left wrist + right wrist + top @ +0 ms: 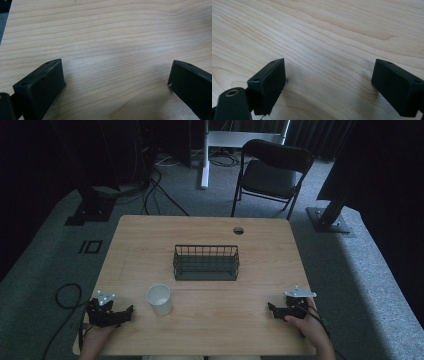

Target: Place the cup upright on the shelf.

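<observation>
On the near left of the surface (210,320), the paper cup (159,299) could tip if the left gripper (127,314), fingers spread and empty like the right gripper (272,308), bumps it.

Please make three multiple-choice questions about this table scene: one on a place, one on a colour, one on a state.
1. Where does the paper cup stand?
A. inside the wire basket
B. on the table, near the left gripper
C. on the chair

2. What colour is the wire basket?
A. dark
B. white
C. red

3. How stand the jaws of the left gripper?
A. shut
B. shut on the cup
C. open

Answers: 1 B, it stands on bare wood beside that gripper; 2 A, dark wires; 3 C, wood shows between them.
</observation>
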Demonstrator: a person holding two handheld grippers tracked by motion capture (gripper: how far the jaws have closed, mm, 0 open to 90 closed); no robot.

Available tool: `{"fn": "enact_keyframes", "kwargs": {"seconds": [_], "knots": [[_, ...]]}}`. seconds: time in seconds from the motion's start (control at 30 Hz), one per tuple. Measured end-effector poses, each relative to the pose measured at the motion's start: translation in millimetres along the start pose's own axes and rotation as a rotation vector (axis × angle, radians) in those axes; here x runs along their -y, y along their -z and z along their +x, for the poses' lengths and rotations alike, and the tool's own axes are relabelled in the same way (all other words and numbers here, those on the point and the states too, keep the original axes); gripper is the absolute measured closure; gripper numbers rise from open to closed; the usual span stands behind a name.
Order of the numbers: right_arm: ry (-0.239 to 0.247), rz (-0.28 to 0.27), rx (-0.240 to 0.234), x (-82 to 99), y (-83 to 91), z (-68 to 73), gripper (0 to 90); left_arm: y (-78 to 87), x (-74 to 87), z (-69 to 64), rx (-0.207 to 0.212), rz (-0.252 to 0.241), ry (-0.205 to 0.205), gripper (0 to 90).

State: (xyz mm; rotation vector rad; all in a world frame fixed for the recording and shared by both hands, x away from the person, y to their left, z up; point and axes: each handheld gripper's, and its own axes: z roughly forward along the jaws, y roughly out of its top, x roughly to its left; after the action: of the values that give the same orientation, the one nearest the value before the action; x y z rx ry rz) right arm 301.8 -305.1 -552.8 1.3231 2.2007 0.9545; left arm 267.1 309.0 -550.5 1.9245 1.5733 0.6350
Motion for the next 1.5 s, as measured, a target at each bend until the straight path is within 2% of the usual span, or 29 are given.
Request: {"fn": "enact_keyframes", "kwargs": {"seconds": [0.4, 0.8, 1.33, 1.5], "knots": [[0.006, -0.005, 0.015, -4.6, -3.2, 2.1, 13.1, 0.1, 0.0, 0.1, 0.0, 0.002, -0.001, 0.7], [0.029, -0.048, -0.049, -19.8, -1.6, 13.9, 13.1, 0.1, 0.0, 0.1, 0.0, 0.001, -0.002, 0.7], [0.066, -0.067, -0.127, -34.1, -6.9, 33.8, 13.1, 0.0, 0.0, 0.0, 0.0, 0.0, 0.0, 0.7], [0.09, -0.075, -0.146, -39.7, -10.3, 42.5, 13.1, 0.0, 0.0, 0.0, 0.0, 0.0, 0.0, 0.8]]}}
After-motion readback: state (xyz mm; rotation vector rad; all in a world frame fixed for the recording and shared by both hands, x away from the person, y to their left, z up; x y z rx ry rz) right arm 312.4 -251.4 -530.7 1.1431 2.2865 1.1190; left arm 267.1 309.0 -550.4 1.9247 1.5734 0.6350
